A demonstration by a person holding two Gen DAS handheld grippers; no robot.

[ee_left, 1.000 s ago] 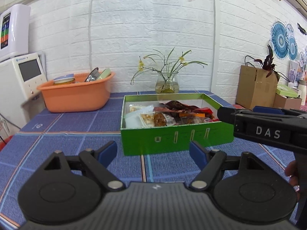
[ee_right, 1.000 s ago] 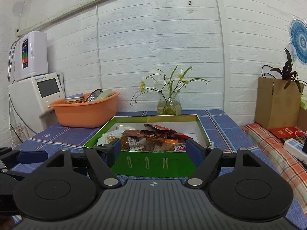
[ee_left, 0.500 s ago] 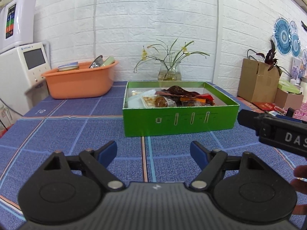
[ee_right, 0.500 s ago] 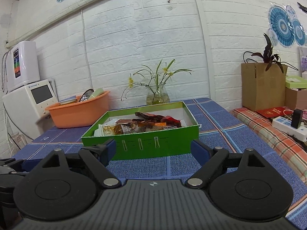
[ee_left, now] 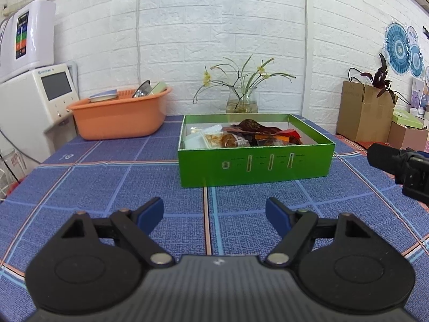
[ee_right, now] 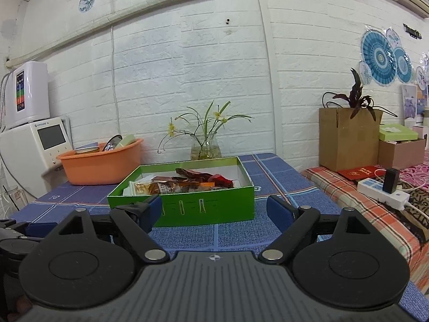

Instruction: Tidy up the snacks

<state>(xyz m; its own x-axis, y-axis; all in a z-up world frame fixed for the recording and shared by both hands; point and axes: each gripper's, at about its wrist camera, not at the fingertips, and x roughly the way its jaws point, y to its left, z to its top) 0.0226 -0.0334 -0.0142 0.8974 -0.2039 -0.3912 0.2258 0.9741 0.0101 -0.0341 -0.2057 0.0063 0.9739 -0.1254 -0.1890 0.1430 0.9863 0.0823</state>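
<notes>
While both tools hovered over the blue checked tablecloth (ee_left: 107, 182), the open green cardboard box (ee_left: 256, 167) sat ahead of them on the cloth, near the middle of the table. Inside it lay a loose heap of wrapped snacks (ee_left: 241, 136), pale packets at the left end and dark red and orange wrappers toward the right; the pile stayed below the box's rim. The left gripper (ee_left: 214, 213) stood with its blue-padded fingers (ee_left: 150, 213) spread wide, nothing between them, well short of the box's front wall. The right gripper (ee_right: 214, 210) was likewise spread wide and empty, its pads framing the box's near corner in its own view without touching it. From the left wrist view, the black nose of the right tool showed at the right edge, apart from the box. Behind the box, against the white brick wall, stood a clear glass vase of thin green stems with yellow flowers (ee_left: 241, 99). An orange plastic basin (ee_left: 120, 116) holding dishes rested at the table's far left, beside a white countertop appliance with a small screen (ee_left: 37, 102). A brown cardboard carton (ee_right: 348, 138) with a dark-leaved plant stood off to the right.
</notes>
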